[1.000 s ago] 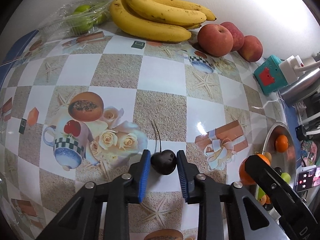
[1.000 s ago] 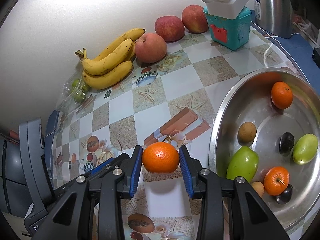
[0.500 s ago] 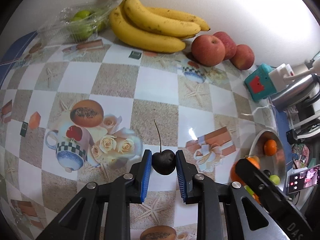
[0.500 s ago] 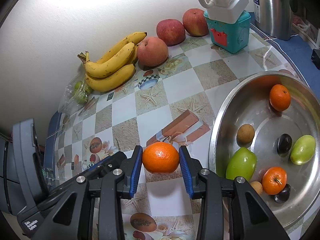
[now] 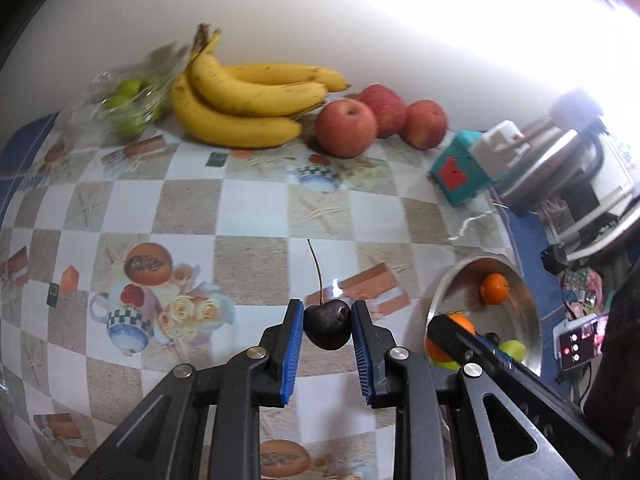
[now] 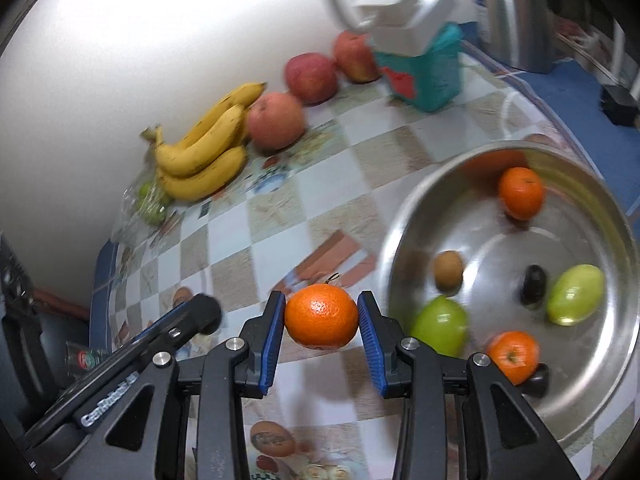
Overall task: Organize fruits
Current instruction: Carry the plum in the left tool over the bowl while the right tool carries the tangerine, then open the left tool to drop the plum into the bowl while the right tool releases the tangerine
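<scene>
cherry (image 5: 327, 328) is sitting clamped across its soft, bruisable body in the left gripper (image 5: 325, 330); right gripper (image 6: 321, 318) is squeezing a firmer orange (image 6: 321, 316) at its widest part.

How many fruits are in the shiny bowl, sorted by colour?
Showing in the bowl, right wrist view:
Orange fruits: 2
Green fruits: 2
Dark fruits: 2
Brown fruit: 1
Total: 7
</scene>
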Motion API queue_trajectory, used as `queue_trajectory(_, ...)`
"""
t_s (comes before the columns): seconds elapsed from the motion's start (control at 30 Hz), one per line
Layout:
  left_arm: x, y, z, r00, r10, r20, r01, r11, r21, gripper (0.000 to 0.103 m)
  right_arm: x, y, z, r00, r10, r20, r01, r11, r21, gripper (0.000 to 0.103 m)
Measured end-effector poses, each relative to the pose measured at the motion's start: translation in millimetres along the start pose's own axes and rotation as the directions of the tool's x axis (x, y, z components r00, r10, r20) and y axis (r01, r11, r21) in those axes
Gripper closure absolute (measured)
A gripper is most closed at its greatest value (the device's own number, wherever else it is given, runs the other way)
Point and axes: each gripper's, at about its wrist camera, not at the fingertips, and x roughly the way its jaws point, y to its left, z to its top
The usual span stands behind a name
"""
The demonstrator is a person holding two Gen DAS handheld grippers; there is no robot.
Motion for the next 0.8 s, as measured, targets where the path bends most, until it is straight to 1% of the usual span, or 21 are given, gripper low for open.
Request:
queue_trajectory(0.17, -2, -24, -2, 0.999, -0.036, -0.003, 0.036, 0.998, 0.05, 0.077, -15, -37, 3, 0.999, -0.031, 0.037, 0.028, 0.995, 0.093, 0.064)
queue_trajectory(0.23, 0, -36, -4, 0.999, -0.052, -0.013, 0.053, 0.996, 0.073, 0.077, -22, -51, 6, 0.998, -0.047, 0.051, 0.04, 0.991, 0.127, 0.064)
queue_trajectory(0.43, 14, -75, -18, 0.996, -0.069, -0.057, 0.078, 0.983, 0.166, 0.077, -41, -86, 12, 0.993, -0.084, 0.088, 0.063, 0.975, 0.211, 0.064)
queue_trajectory(0.57, 25, -95, -28, 0.995, -0.083, -0.064, 0.095, 0.971, 0.218, 0.077, -45, -100, 12, 0.991, -0.09, 0.095, 0.064, 0.967, 0.245, 0.064)
queue_trajectory(0.8, 39, -105, -34, 0.997, -0.064, -0.033, 0.07, 0.965, 0.252, 0.077, -38, -107, 10, 0.993, -0.084, 0.081, 0.061, 0.967, 0.248, 0.064)
